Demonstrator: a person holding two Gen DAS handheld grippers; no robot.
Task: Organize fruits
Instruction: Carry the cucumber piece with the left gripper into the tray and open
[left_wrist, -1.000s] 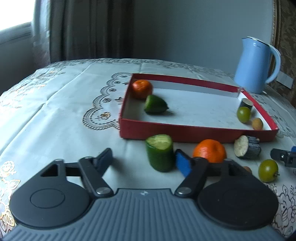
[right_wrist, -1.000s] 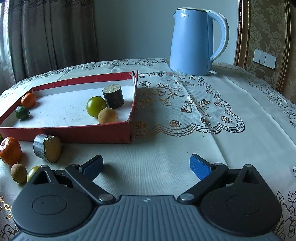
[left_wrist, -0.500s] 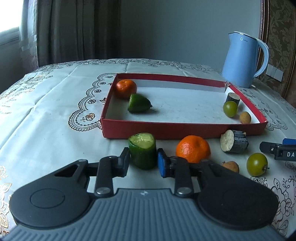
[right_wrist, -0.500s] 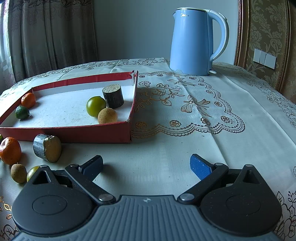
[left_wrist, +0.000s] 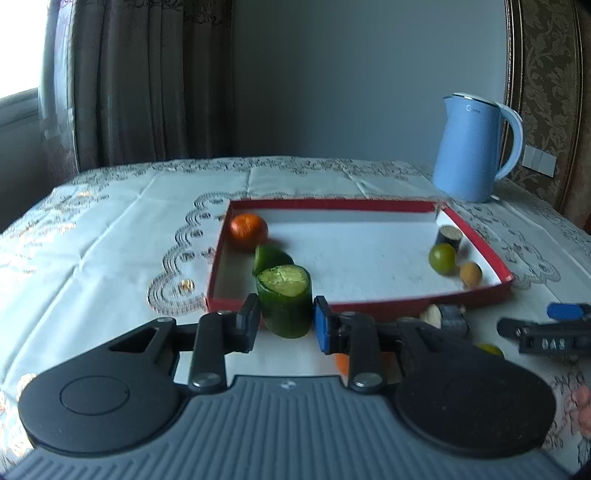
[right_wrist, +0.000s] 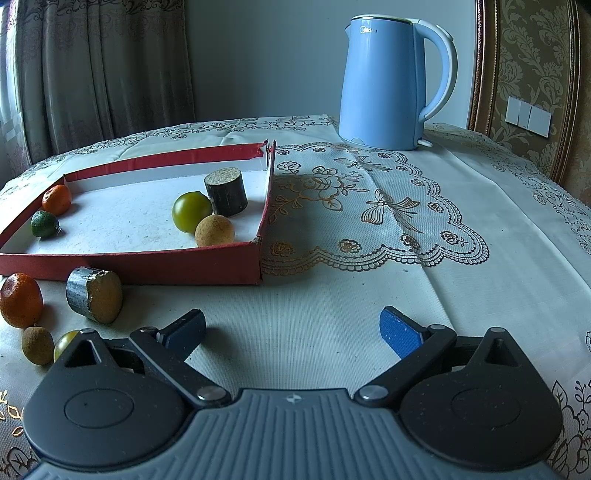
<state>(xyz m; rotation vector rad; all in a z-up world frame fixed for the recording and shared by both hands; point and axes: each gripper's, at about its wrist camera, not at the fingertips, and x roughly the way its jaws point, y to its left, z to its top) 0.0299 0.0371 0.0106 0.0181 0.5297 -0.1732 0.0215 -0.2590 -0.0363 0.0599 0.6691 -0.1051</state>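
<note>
My left gripper (left_wrist: 285, 325) is shut on a green cucumber chunk (left_wrist: 284, 299), held upright and lifted in front of the red tray (left_wrist: 406, 301). In the tray lie an orange (left_wrist: 249, 231), a lime (left_wrist: 269, 258), a green round fruit (left_wrist: 442, 258), a dark chunk (left_wrist: 450, 238) and a small brown fruit (left_wrist: 470, 274). My right gripper (right_wrist: 293, 328) rests open over bare cloth, nothing between its fingers. Left of it, outside the tray, sit an orange (right_wrist: 20, 300), a cut dark chunk (right_wrist: 94, 294), a small brown fruit (right_wrist: 37, 345) and a green fruit (right_wrist: 66, 341).
A blue kettle (right_wrist: 391, 81) stands at the back right of the table. A lace doily (right_wrist: 369, 206) covers the cloth right of the tray. Curtains (left_wrist: 147, 81) hang behind the table on the left. The right gripper's tip (left_wrist: 546, 334) shows at the right edge of the left wrist view.
My left gripper closed on the cucumber chunk, then rose with it, so the tray and table now sit lower behind it. The right gripper has not moved.
</note>
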